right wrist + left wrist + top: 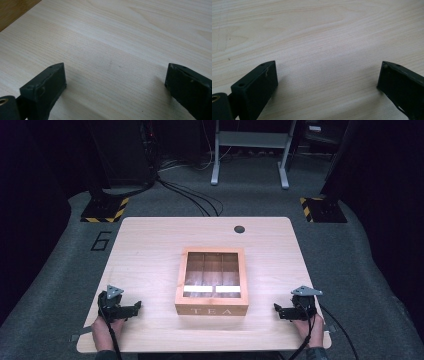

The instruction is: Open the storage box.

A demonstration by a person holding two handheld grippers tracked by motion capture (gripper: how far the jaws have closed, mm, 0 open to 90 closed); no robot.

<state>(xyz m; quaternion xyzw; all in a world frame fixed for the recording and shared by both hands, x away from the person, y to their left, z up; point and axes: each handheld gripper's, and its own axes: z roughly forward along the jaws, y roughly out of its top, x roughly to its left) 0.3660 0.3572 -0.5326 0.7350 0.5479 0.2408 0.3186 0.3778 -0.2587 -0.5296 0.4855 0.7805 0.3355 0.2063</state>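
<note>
A wooden tea box (pixel 212 281) with a glass lid and the word TEA on its front stands shut in the middle of the light wooden table (pixel 150 245). Dividers show through the glass. My left gripper (pixel 134 308) rests low on the table to the box's left, held by a hand, and points toward the box. Its jaws stand wide apart over bare wood, with the left gripper (pixel 327 75) holding nothing. My right gripper (pixel 278 309) rests to the box's right and also points toward it. The right gripper (pixel 115 75) is open too, with bare table between its jaws.
A dark round hole (pixel 239 229) sits near the table's far edge. Beyond the table are grey carpet, cables (pixel 190 195), a metal frame (pixel 250 150) and yellow-black striped bases (pixel 105 210). A corner of the tea box (pixel 12 10) shows at the right gripper view's upper left.
</note>
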